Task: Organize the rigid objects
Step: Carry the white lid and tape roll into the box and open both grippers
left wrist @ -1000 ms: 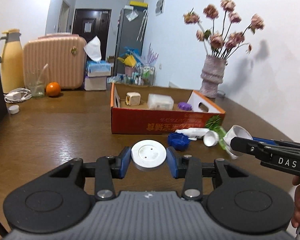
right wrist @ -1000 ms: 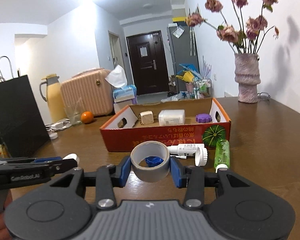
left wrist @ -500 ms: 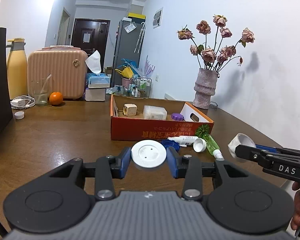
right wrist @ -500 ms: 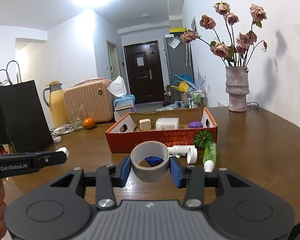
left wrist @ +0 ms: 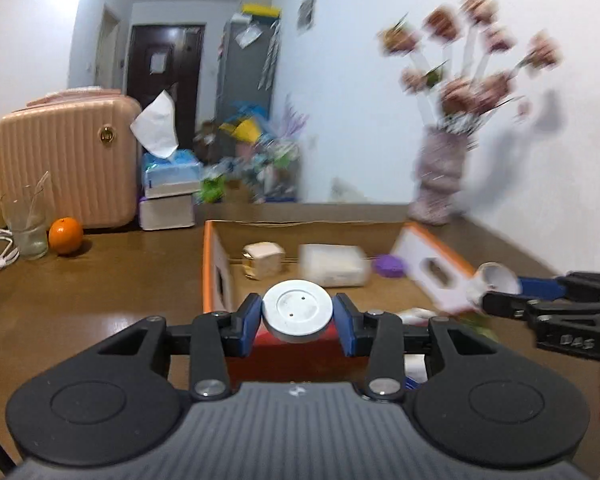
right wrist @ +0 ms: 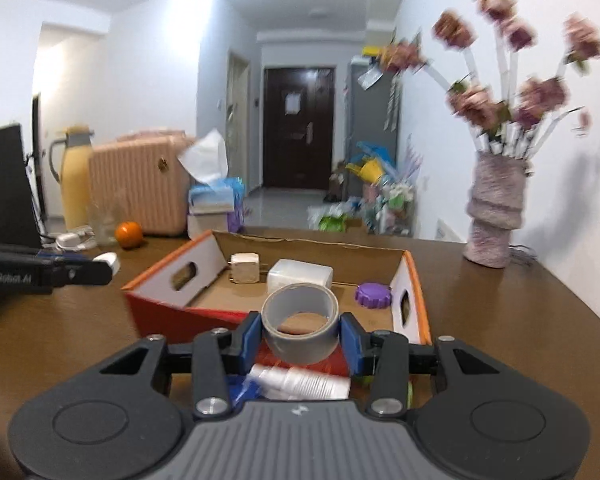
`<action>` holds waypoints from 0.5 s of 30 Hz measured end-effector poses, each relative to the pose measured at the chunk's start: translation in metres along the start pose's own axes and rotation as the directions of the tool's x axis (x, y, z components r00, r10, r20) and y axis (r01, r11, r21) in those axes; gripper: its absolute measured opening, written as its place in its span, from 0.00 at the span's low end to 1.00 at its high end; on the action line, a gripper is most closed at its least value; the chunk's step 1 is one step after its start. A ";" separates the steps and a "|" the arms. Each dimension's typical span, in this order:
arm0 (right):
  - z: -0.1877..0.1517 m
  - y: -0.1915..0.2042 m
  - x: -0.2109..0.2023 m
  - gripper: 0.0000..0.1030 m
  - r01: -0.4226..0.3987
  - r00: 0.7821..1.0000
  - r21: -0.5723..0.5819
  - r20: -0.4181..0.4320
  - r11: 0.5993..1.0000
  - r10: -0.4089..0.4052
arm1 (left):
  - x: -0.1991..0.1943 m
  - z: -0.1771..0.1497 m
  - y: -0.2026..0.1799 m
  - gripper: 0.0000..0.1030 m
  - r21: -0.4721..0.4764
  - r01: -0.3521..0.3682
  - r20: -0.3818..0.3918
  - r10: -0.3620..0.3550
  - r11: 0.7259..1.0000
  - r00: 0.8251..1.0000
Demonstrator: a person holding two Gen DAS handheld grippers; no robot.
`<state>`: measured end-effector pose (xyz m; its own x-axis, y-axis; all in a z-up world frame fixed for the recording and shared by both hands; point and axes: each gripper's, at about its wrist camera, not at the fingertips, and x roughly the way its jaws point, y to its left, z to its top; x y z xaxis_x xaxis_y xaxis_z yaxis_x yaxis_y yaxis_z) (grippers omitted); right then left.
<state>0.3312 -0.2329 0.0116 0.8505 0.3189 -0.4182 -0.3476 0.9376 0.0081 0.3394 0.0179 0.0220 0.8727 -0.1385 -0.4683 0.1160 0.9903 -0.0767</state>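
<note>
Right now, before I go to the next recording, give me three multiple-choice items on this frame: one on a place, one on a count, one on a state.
1. Where is the purple cap?
A. in the box
B. beside the vase
C. on the suitcase

2. How many things lie in the box?
A. one
B. three
C. five

3. What is the state of the right gripper?
A. open, nothing between its pads
B. shut on the tape roll
C. shut on the orange

Answers:
1. A, the cap lies on the box floor near its right wall.
2. B, a beige block, a white case and the purple cap.
3. B, both blue pads press the grey roll's sides; the left gripper likewise clamps a white disc.
</note>
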 end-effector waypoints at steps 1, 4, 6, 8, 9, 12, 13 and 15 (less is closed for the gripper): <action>0.008 -0.007 0.020 0.40 -0.010 1.000 -0.005 -0.030 1.000 0.010 | 0.018 0.007 0.002 0.39 0.016 -0.002 -0.020 0.003 1.000 1.000; 0.030 -0.023 0.081 0.40 -0.024 0.994 -0.063 -0.108 0.998 0.017 | 0.074 0.030 0.007 0.38 0.055 -0.024 -0.084 0.029 0.998 0.996; 0.043 -0.035 0.124 0.40 -0.036 0.986 -0.079 -0.163 0.996 0.023 | 0.109 0.042 0.006 0.39 0.093 -0.004 -0.111 0.014 0.996 0.994; 0.051 -0.049 0.170 0.40 -0.039 0.969 -0.065 -0.245 0.997 0.022 | 0.140 0.049 0.009 0.39 0.108 -0.017 -0.161 0.035 0.994 0.986; 0.052 -0.055 0.186 0.41 -0.040 0.958 -0.054 -0.284 0.998 0.023 | 0.151 0.050 0.010 0.39 0.112 -0.031 -0.173 0.051 0.993 0.984; 0.051 -0.063 0.230 0.46 -0.068 0.919 -0.059 -0.392 0.996 0.040 | 0.178 0.047 0.010 0.55 0.161 -0.022 -0.212 0.057 0.987 0.976; 0.048 -0.062 0.239 0.46 -0.074 0.909 -0.078 -0.415 0.994 0.035 | 0.183 0.045 0.010 0.59 0.168 -0.017 -0.232 0.056 0.986 0.971; 0.047 -0.062 0.244 0.60 -0.091 0.894 -0.068 -0.446 0.994 0.052 | 0.182 0.046 0.014 0.69 0.132 0.007 -0.239 0.025 0.991 0.971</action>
<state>0.5786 -0.2069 -0.0478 0.5660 0.2715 -0.7784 -0.4496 0.8931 -0.0155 0.5215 0.0075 -0.0241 0.7364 -0.1124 -0.6671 0.1832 0.9824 0.0366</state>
